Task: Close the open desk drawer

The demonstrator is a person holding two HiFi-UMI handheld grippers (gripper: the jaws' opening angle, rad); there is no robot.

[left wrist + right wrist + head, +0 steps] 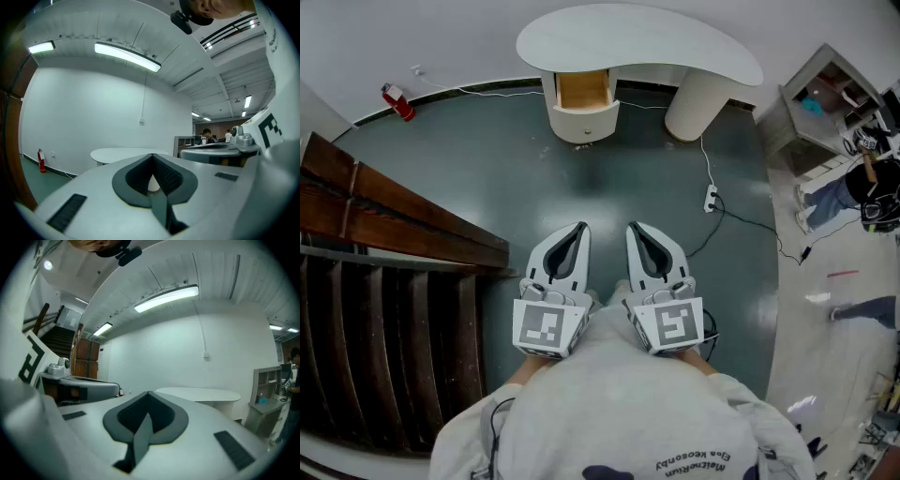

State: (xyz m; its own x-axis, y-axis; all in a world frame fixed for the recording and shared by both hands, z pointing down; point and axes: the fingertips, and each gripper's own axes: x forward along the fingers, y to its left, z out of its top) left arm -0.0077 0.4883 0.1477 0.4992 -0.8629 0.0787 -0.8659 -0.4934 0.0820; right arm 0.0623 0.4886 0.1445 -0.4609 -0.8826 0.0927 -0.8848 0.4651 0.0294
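2 tools: left gripper (pixel 577 228) and right gripper (pixel 636 228), both closed, empty, well short of the desk (pixel 675 42).
Drawer (pixel 583 91): open, under the desk's left end.
Advice: walk up, then push its front squarely.

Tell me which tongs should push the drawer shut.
Left, marginally. The left tongs line up almost straight with the open drawer; the right tongs sit off to its right. Both are shut and far from it.
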